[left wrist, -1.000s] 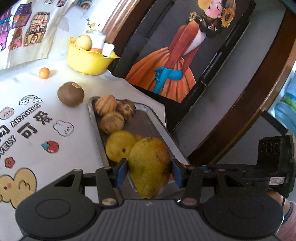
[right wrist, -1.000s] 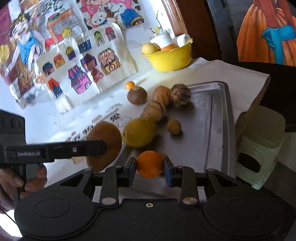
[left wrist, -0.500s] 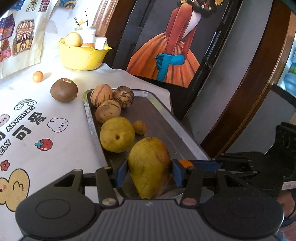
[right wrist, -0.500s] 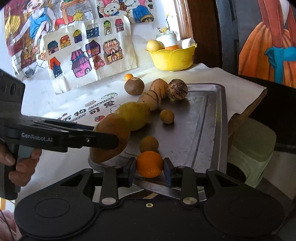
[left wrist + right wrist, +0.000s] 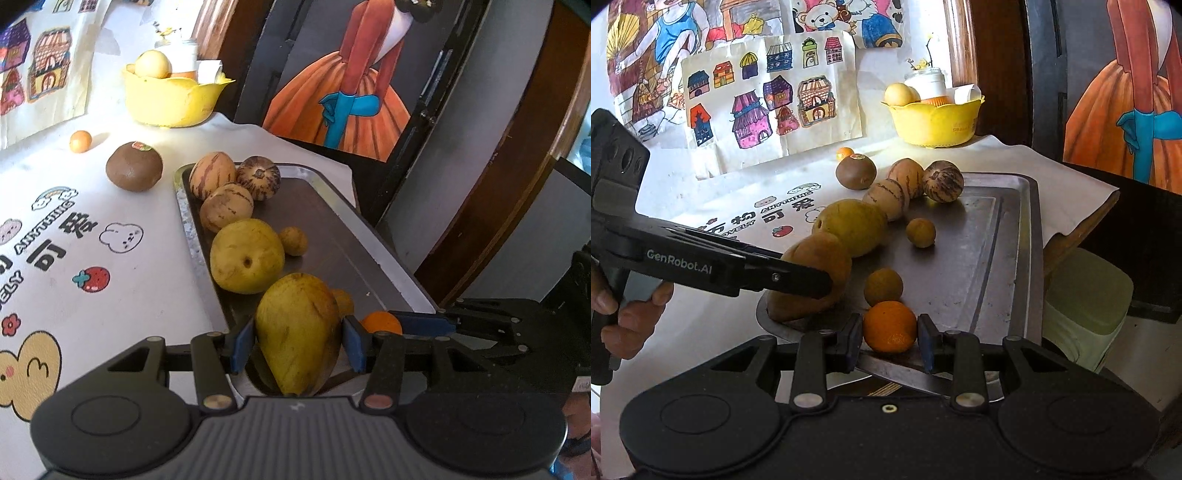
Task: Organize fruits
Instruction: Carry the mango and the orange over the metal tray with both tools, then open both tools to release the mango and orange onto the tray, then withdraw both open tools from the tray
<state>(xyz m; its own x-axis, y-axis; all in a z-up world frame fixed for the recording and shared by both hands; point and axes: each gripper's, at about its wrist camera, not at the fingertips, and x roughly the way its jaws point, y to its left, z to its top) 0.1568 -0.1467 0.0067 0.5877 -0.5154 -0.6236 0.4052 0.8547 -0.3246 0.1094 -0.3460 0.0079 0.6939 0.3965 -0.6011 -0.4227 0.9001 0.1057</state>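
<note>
Yellow mango (image 5: 297,332) sits clamped in the left claw (image 5: 297,345) at the tray's (image 5: 388,254) near edge; right claw (image 5: 890,338) grips the orange (image 5: 890,326) beside it. Lower both until they rest, then release gently so neither rolls.

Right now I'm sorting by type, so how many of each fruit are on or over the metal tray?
Striped melons: 3
Pear: 1
Mango: 1
Orange: 1
Small brown round fruits: 2
Total: 8
</note>
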